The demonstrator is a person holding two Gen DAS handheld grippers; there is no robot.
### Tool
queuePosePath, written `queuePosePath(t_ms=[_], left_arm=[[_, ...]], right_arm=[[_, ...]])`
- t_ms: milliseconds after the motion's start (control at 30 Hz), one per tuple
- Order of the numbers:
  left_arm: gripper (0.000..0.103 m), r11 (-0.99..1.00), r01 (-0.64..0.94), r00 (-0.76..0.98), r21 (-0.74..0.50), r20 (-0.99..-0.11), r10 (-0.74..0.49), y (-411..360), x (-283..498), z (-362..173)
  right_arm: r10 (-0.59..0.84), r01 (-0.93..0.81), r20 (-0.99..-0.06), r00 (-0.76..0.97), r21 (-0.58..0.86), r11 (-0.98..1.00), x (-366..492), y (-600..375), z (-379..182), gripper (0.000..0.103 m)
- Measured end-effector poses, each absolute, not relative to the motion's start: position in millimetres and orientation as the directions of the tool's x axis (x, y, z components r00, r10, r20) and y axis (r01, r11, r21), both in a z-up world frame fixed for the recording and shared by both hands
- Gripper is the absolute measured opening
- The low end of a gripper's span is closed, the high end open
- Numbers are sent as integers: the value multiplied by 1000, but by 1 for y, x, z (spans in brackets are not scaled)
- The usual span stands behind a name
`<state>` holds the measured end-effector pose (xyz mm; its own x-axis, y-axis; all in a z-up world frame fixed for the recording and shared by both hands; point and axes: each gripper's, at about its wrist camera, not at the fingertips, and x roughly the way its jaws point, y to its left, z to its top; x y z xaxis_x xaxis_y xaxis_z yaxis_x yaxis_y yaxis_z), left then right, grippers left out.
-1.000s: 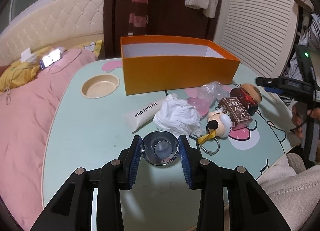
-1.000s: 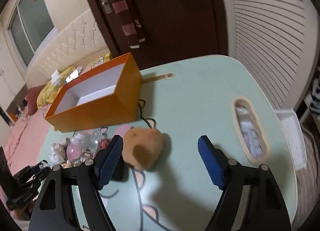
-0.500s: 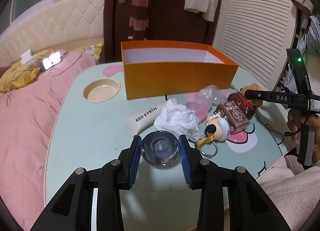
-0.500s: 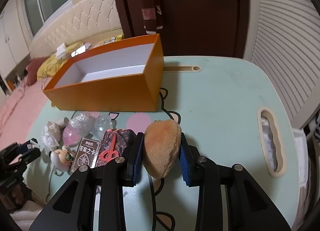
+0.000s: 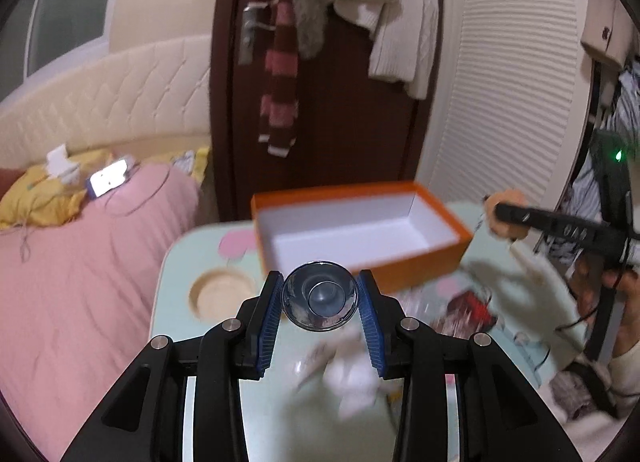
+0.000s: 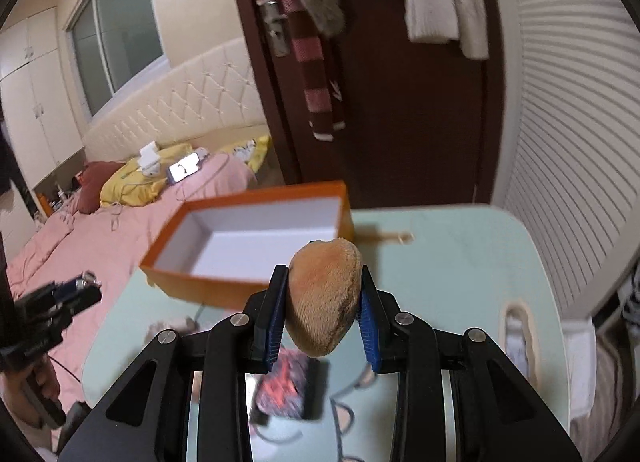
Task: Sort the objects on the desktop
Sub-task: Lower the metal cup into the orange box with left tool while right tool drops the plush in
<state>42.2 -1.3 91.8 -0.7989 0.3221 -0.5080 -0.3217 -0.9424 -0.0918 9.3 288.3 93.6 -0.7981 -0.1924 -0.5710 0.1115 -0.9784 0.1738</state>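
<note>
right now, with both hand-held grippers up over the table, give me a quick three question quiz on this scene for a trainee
1. True or false: the orange box already has items in it.
2. What does each hand-held gripper hold: the left hand-held gripper and the right hand-held gripper?
3. Multiple choice: the round recess in the table is A) covered by the box, B) bare and beside the box, C) holding the tissue.

Key
1. False: its white inside is bare.
2. Left: a shiny round metal piece. Right: a brown plush toy.
3. B

Warm indoor light; motion-blurred tabletop (image 5: 224, 374), fisheye-bent edges, dark corners
</note>
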Motion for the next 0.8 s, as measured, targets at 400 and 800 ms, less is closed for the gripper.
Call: queuePosePath(t_ms=[400,800], left_arm=[[36,-933,-325,-791,-157,-496,359,25,-43,90],[36,-961,-250,-739,-119,-617,269,49,-77,39]], right_arm=[[-235,122,-530,-814,239,-963,-41,248,100,34],[-115,58,-688,-716,106,-993,-78,226,47,35]])
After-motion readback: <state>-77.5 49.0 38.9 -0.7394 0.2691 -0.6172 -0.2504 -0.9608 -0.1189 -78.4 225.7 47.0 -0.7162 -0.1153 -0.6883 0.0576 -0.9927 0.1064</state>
